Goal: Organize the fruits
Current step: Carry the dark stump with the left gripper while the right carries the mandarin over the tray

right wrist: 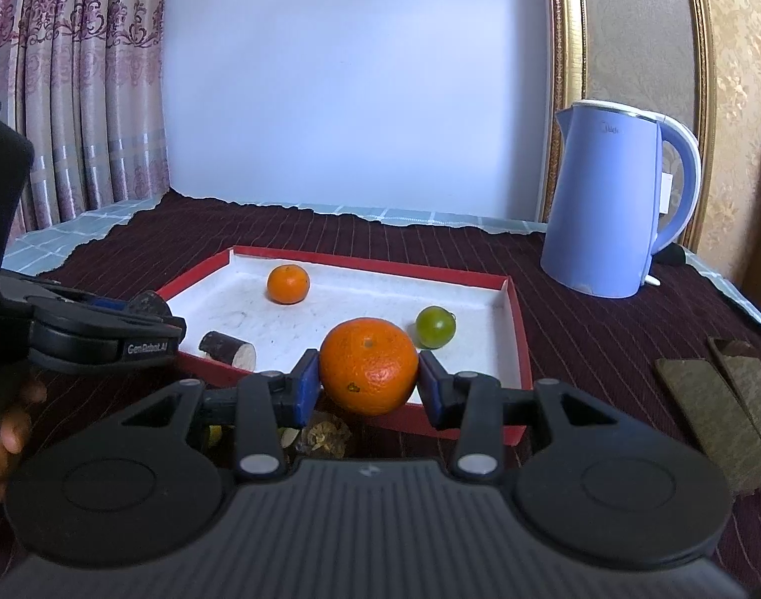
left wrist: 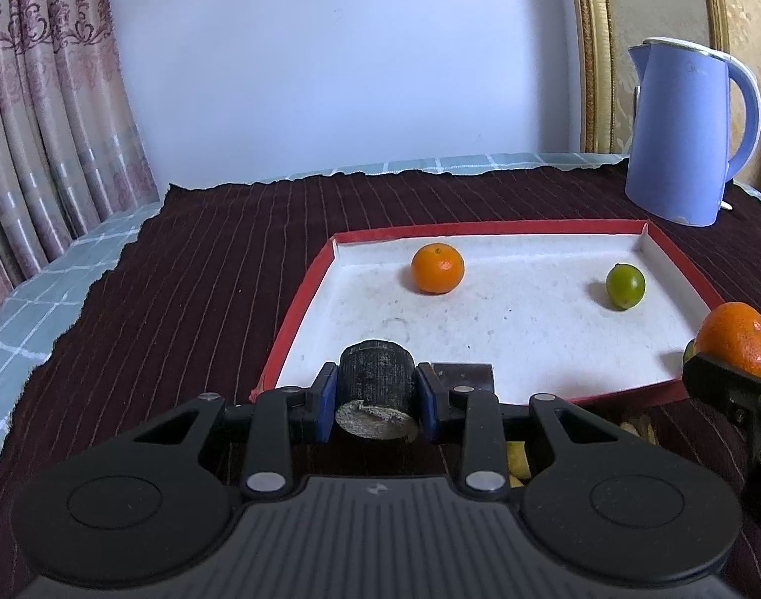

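Fruits (right wrist: 325, 437) below right tongs (right wrist: 369, 382) stay half-hidden, unidentifiable.

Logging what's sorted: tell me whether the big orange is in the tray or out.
Out: the big orange is clamped in the right tool at the red tray's near rim, not resting on its white floor.

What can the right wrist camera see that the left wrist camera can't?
Only the right wrist view shows flat brown slabs on the dark cloth and a person's fingers.

Only the left wrist view shows the left gripper from behind, shut on a short dark sugarcane piece.

Both show the red-edged white tray, a small orange, a green lime, the blue kettle, and the right gripper holding a big orange.
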The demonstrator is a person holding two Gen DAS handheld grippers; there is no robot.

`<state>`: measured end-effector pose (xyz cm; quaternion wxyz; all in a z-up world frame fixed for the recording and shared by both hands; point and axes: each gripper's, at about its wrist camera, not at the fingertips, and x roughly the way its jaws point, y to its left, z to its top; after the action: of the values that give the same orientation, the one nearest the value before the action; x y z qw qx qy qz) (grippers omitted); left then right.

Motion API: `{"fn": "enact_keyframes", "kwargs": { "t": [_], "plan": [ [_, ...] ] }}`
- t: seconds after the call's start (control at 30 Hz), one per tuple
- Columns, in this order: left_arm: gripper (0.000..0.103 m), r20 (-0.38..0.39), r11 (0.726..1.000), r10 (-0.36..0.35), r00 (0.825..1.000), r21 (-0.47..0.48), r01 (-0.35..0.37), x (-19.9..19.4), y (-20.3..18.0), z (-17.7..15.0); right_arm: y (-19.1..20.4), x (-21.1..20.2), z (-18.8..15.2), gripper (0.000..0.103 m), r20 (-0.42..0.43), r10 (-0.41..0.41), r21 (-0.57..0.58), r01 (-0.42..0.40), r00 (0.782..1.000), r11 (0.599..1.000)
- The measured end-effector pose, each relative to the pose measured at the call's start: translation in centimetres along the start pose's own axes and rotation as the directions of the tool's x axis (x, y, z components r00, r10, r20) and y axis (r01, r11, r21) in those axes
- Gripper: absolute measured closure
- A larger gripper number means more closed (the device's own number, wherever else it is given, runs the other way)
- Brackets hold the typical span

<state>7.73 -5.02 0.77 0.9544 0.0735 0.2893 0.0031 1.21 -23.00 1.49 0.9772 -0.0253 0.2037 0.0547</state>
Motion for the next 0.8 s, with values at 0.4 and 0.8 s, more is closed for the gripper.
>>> {"fn": "enact_keyframes", "kwargs": {
  "t": [0.4, 0.8],
  "plan": [
    [0.071, -0.003, 1.000, -0.002, 1.000, -0.010, 0.002, 0.8, -0.2, 1.9, 0.0, 0.7, 1.6, 0.064, 0.017, -0.006, -0.026, 0.007, 1.000, 1.000],
    [0.071, -0.009, 1.000, 0.003, 1.000, 0.007, -0.003, 1.9, -1.0, 2.7, 0.0, 1.6, 2.4, 0.064, 0.019, -0.012, -0.038, 0.012, 1.000, 0.999]
  ]
}}
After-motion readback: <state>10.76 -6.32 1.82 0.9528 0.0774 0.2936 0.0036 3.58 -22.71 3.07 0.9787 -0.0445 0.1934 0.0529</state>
